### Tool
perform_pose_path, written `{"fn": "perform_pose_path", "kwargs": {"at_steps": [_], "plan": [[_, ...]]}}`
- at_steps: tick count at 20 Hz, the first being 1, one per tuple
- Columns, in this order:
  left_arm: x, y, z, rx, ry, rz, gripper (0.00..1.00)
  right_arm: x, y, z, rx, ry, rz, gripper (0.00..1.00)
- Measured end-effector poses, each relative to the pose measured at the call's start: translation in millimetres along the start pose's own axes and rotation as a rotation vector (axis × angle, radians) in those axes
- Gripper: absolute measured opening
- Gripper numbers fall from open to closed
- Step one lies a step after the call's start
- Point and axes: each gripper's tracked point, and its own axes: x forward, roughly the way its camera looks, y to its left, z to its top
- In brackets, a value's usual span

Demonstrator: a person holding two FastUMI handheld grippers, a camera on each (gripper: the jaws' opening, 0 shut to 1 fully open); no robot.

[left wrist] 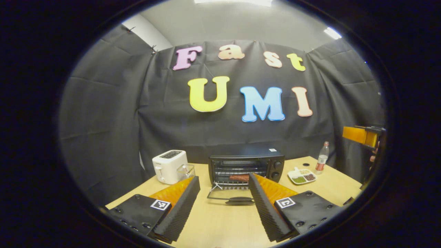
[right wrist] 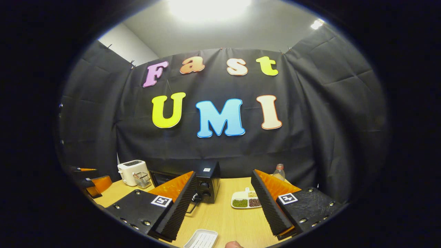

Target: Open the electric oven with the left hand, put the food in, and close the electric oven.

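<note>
The black electric oven (left wrist: 246,165) stands at the back of the wooden table, its door (left wrist: 229,197) folded down flat toward me. A reddish piece of food (left wrist: 239,177) lies on the rack inside. My left gripper (left wrist: 224,193) is open just in front of the lowered door, with nothing between its fingers. In the right gripper view, the oven (right wrist: 206,181) shows from its knob side, partly hidden by the left finger. My right gripper (right wrist: 223,193) is open and holds nothing. The other gripper (right wrist: 91,184) sits at the far left edge.
A white toaster (left wrist: 169,166) and a small clear container (left wrist: 186,171) stand left of the oven. To its right are a white divided dish of beans (left wrist: 302,176) and a bottle (left wrist: 322,158). A white empty tray (right wrist: 201,239) lies near the table's front edge.
</note>
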Motion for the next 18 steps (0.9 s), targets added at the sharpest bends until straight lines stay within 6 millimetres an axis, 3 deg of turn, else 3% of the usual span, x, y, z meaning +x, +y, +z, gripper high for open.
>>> {"fn": "perform_pose_path", "kwargs": {"at_steps": [1,3,7,9,12,14,15,17,18], "plan": [[9,-4,-9,-0.008,0.022,-0.012,1.00,-5,-3,3,0.003,-0.011,-0.012,0.96],[28,-14,-28,-0.024,0.077,-0.045,0.93,-12,-10,8,-0.003,-0.025,-0.045,0.96],[60,-29,-64,-0.014,0.155,-0.107,1.00,-16,-17,10,-0.002,-0.027,-0.096,0.96],[76,-39,-90,-0.005,0.216,-0.135,0.96,-16,-23,12,-0.016,-0.028,-0.127,0.96],[92,-53,-127,-0.045,0.311,-0.182,1.00,-17,-28,13,-0.047,-0.020,-0.168,0.96],[101,-56,-150,-0.063,0.376,-0.193,0.91,-20,-32,15,-0.063,-0.015,-0.190,0.96],[107,-57,-159,-0.065,0.404,-0.195,1.00,-22,-34,15,-0.075,-0.012,-0.201,0.96],[119,-60,-177,-0.067,0.453,-0.214,0.95,-20,-34,17,-0.100,-0.009,-0.221,0.96],[121,-62,-186,-0.056,0.478,-0.224,1.00,-21,-34,17,-0.110,-0.004,-0.229,0.96]]}}
